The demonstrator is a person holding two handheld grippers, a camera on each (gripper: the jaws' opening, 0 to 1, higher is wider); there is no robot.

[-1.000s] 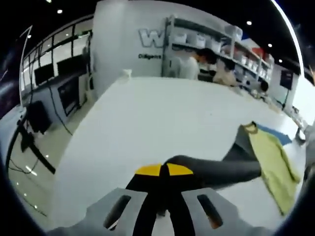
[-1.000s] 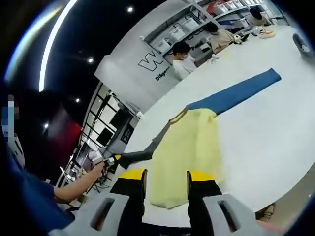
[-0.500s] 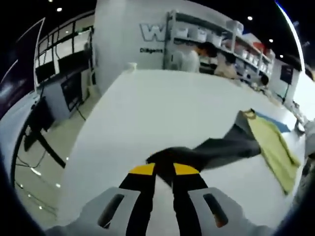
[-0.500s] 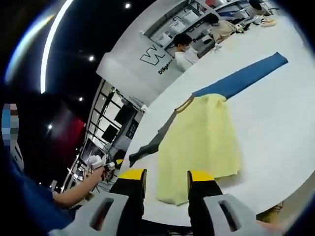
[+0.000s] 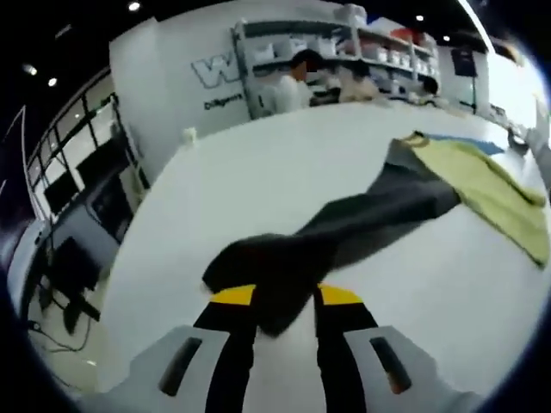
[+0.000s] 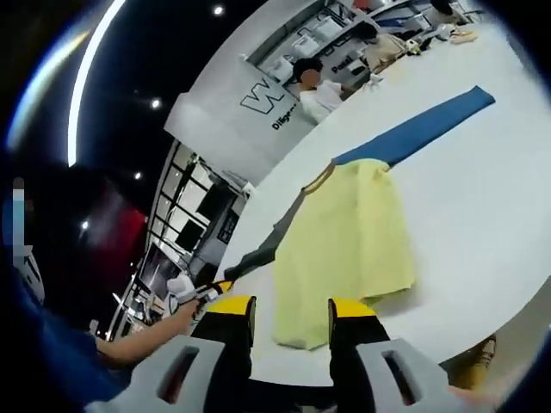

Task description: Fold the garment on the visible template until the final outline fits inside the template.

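Observation:
A garment lies spread on the white table (image 5: 258,172). It has a yellow body (image 6: 344,249), a grey sleeve (image 6: 267,245) and a blue sleeve (image 6: 413,129) stretched to the far side. In the left gripper view the grey sleeve (image 5: 344,224) runs from the yellow body (image 5: 482,176) toward me, and its cuff lies slack between the jaws of my left gripper (image 5: 286,297), which stands open. My right gripper (image 6: 291,308) is open over the near table edge, with the yellow hem just beyond its jaws and nothing held. The left gripper (image 6: 211,292) shows at the grey cuff, in a gloved hand.
People stand at shelves and a bench behind the table (image 5: 293,82) (image 6: 314,90). A small white object (image 5: 188,136) sits at the table's far corner. The table edge drops to the floor on the left (image 5: 129,284). A person's arm (image 6: 129,344) reaches in at the lower left.
My left gripper's jaws went from shut on the grey sleeve to open, and the cuff now lies slack between them. The left view has swung. The right gripper stays open.

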